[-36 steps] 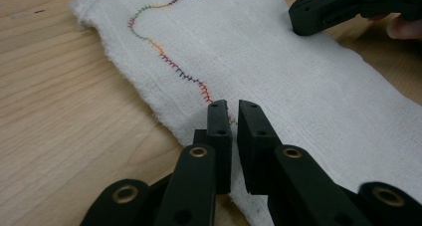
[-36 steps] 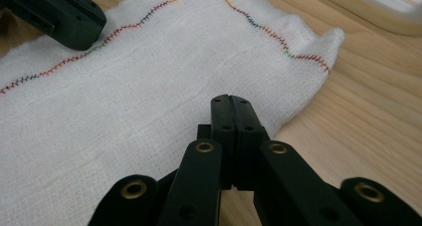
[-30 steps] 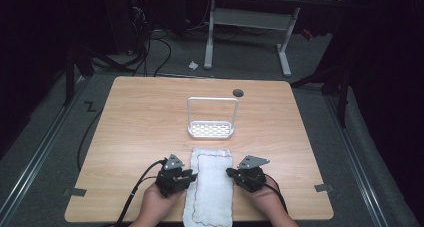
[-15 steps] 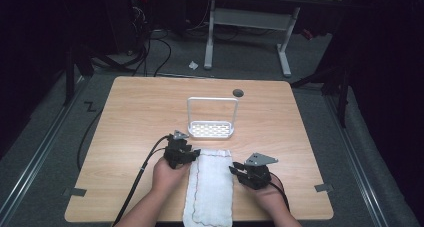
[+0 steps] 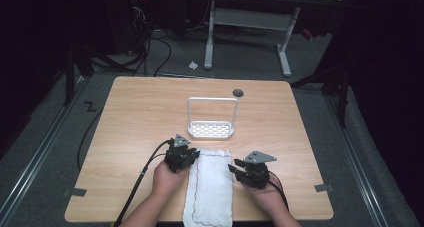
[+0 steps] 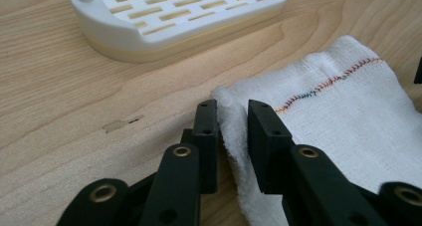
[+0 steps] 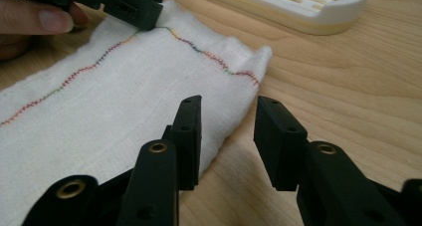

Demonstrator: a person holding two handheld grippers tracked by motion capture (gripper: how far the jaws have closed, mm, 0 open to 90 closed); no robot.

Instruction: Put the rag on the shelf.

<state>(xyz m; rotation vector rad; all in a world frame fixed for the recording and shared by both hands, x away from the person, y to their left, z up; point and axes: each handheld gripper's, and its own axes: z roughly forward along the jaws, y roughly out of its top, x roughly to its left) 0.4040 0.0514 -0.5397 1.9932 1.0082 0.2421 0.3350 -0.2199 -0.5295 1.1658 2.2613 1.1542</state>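
The left gripper (image 6: 233, 117) has its jaws nearly together, pinching the cloth (image 6: 348, 106) edge between them; close fully before lifting. The right gripper (image 7: 227, 115) stands apart, straddling the opposite edge; slide one jaw under, then clamp. The rack (image 5: 211, 129) lies beyond both.

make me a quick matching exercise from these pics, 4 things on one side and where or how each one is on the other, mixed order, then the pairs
Things:
1. left gripper
2. right gripper
3. white cloth
4. white slotted rack

States:
A. flat at the table's near edge
B. jaws around the cloth's edge
C. beyond the cloth, nearer the table's middle
D. jaws apart at the cloth's other side, one jaw over the cloth, one over bare wood

Pairs: 1-B, 2-D, 3-A, 4-C
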